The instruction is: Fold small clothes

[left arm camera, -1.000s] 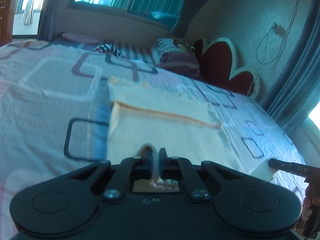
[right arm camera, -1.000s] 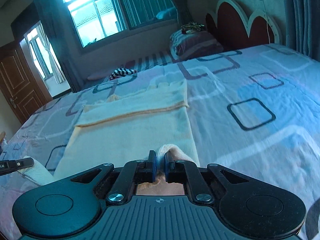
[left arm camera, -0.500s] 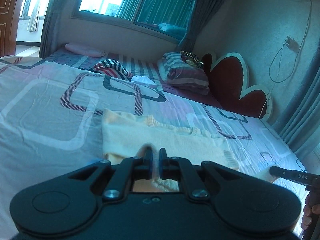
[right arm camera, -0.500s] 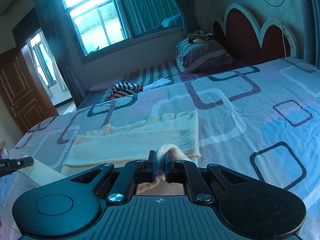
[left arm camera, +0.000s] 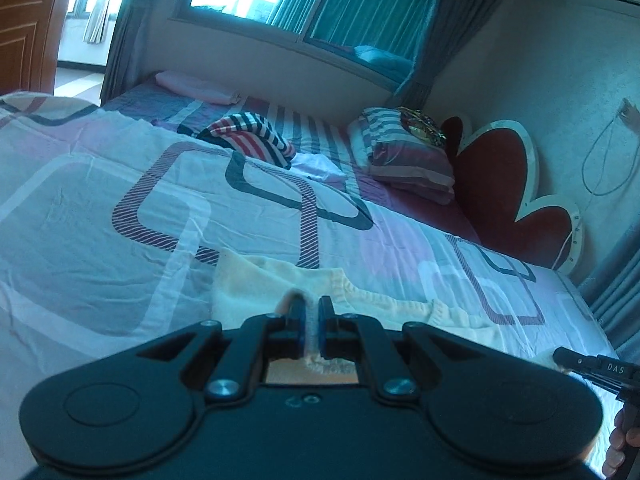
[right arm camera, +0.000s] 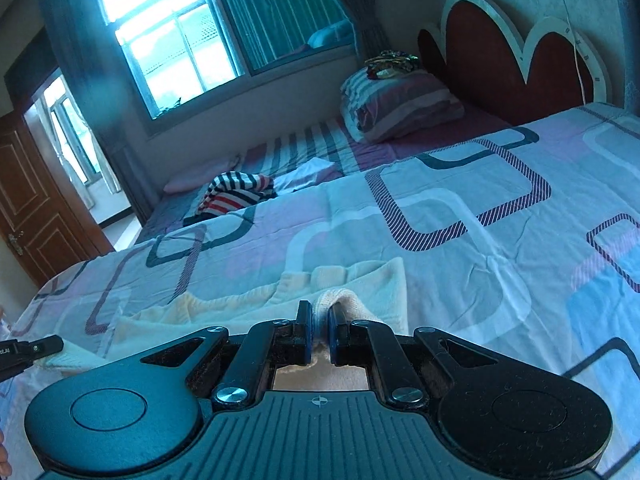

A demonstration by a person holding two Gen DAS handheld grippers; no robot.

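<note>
Left gripper and right gripper are each clamped on a fold of a cream knit garment, which lies on the patterned bedspread near the bed's near edge.

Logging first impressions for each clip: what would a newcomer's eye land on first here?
First the two black hand-held grippers low in each view, the left hand-held gripper and right hand-held gripper, each shut on a pinch of the cream garment on the patterned bedspread. Then the red scalloped headboard and a striped garment farther back.
</note>
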